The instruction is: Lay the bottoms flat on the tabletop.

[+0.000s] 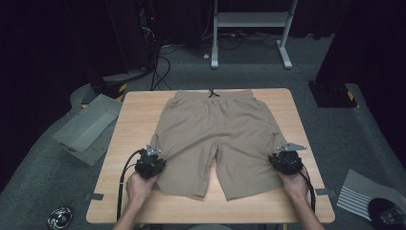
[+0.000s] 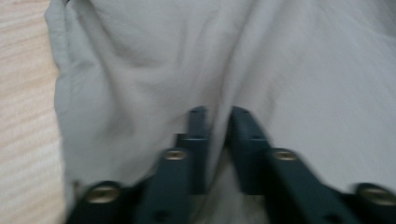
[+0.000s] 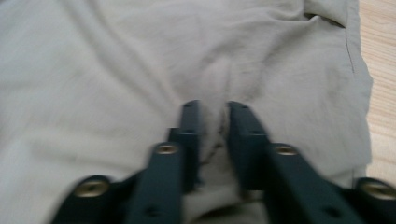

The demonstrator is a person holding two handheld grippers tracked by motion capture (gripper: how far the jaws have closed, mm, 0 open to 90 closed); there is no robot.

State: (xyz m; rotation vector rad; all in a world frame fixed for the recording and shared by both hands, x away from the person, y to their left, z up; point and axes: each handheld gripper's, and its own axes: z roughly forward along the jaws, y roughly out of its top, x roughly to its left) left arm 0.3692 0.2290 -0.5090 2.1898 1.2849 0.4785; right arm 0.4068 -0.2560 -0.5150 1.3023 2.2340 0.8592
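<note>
A pair of khaki shorts (image 1: 218, 139) lies spread flat on a light wooden table (image 1: 134, 120), waistband at the far edge with a dark drawstring knot in its middle, and the two legs pointing toward the person at the near side. The cloth is a soft beige-tan, mostly smooth, with shallow creases running down from the waist and a pocket seam showing on the right leg. The left gripper (image 1: 152, 160) sits at the outer edge of the left leg, close to its hem; in the left gripper view its jaws are closed on a raised fold of the cloth (image 2: 140, 84), which puckers into ridges between them. The right gripper (image 1: 286, 158) sits at the outer edge of the right leg, and in the right gripper view its jaws are likewise pinched on a small bunch of fabric (image 3: 116, 70), with wrinkles gathering toward the tips. A grey plastic bin (image 1: 86, 127) lies on the floor to the left of the table.
</note>
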